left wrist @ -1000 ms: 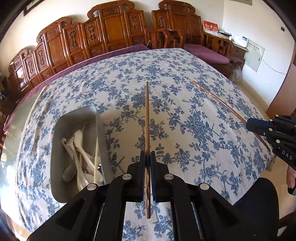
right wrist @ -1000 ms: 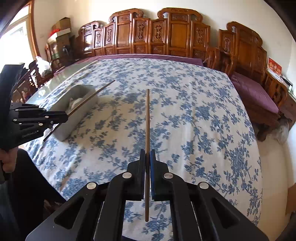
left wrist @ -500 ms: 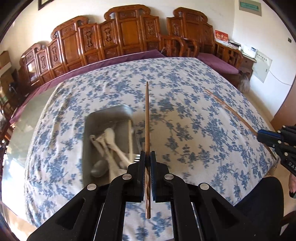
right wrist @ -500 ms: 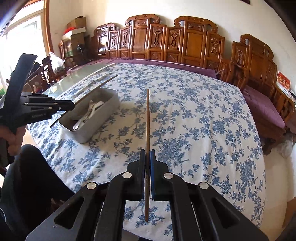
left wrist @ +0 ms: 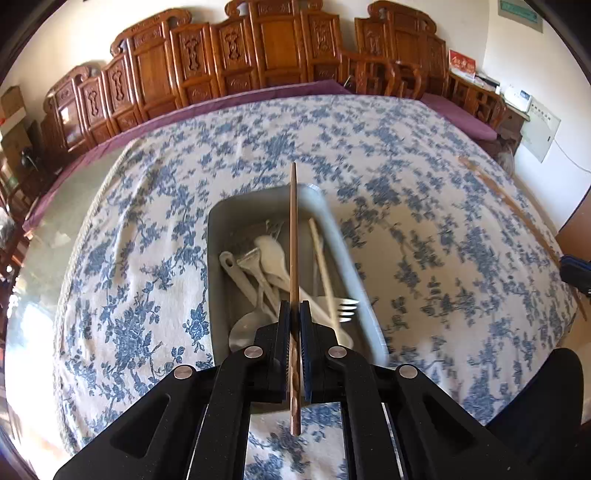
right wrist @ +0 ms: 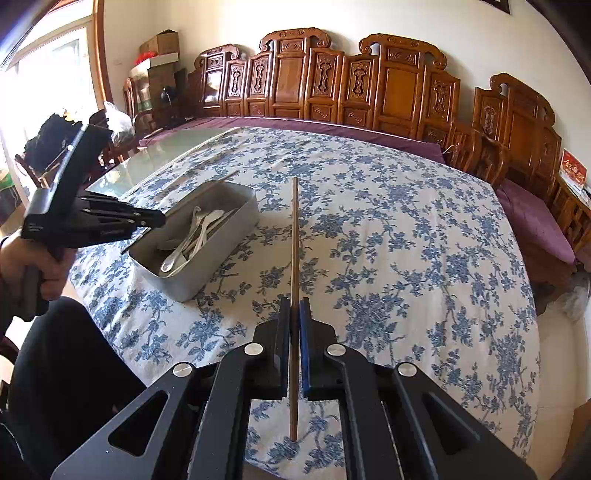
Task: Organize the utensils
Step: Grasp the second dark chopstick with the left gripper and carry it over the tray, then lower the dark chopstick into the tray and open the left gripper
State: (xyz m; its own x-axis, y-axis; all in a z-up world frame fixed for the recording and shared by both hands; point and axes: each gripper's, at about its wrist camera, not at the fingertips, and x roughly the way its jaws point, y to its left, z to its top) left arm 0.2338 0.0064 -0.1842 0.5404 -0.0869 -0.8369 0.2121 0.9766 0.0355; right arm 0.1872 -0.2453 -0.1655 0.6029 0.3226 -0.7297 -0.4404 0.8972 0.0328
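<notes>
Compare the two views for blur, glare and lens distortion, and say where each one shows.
Left wrist view: motion blur smears the grey tray and tablecloth, while the held chopstick stays sharp.
Right wrist view: sharp overall, but the window is blown out.
Both: fisheye bends the table edge, with dark corners.

A large table with a white cloth printed with blue flowers (right wrist: 406, 229) fills the room; at its far left corner bare glass (right wrist: 173, 147) shows. Behind the far edge stands a row of carved brown wooden chairs (right wrist: 325, 85) with purple seat cushions (right wrist: 532, 218) — all against a plain white wall (right wrist: 369, 18). Bright daylight comes from a window (right wrist: 48, 70) at the left, near stacked cardboard boxes (right wrist: 159, 55).
</notes>
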